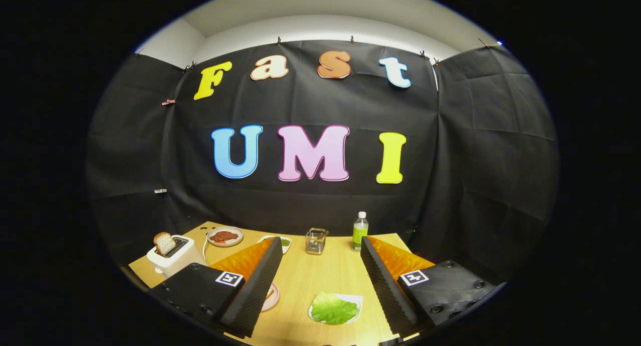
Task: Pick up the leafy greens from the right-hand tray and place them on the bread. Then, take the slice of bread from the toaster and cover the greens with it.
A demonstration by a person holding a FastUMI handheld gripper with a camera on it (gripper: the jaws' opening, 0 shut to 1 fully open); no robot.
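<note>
Tongs (316, 278) spread wide above leafy greens (334, 308) (long axis crosswise).

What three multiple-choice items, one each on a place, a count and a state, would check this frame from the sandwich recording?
1. Where do the leafy greens lie?
A. On a white tray between the fingers
B. In the toaster
C. Beside the bottle

2. How many slices stand in the white toaster?
A. None
B. One
C. Two

3. How does the gripper stand?
A. Shut on the greens
B. Shut on the bread
C. Open, holding nothing

Answers: 1 A, the leaf rests on the tray on the wooden table. 2 B, a single bread slice sticks out of the slot. 3 C, the fingers are spread wide apart above the table.
</note>
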